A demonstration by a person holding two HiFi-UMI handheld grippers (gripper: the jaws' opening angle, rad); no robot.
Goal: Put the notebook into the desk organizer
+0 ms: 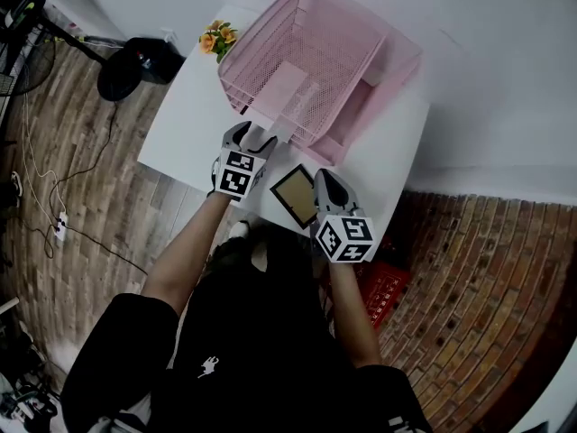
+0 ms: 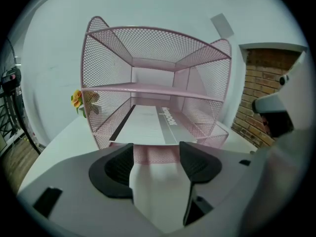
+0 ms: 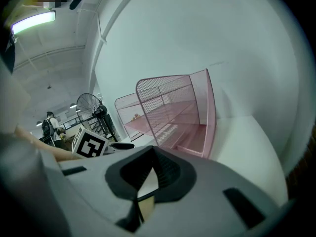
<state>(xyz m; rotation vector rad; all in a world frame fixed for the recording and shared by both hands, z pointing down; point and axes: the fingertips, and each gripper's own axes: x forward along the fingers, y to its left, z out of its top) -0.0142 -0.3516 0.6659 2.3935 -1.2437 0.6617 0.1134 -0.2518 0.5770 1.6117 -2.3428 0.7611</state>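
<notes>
Left hand-held gripper (image 2: 157, 152) spread | right hand-held gripper (image 3: 152, 151) pressed together | notebook (image 2: 147, 125) long axis runs into desk organizer (image 2: 101, 68)

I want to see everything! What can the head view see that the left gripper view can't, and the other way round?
Only the head view: the brown picture frame, the red crate, the wooden floor and the person's arms. Only the left gripper view: the print on the notebook, and the left gripper with its black pads apart. Both: the pink mesh desk organizer, the notebook in its bottom tier, the orange flowers, the white table.
</notes>
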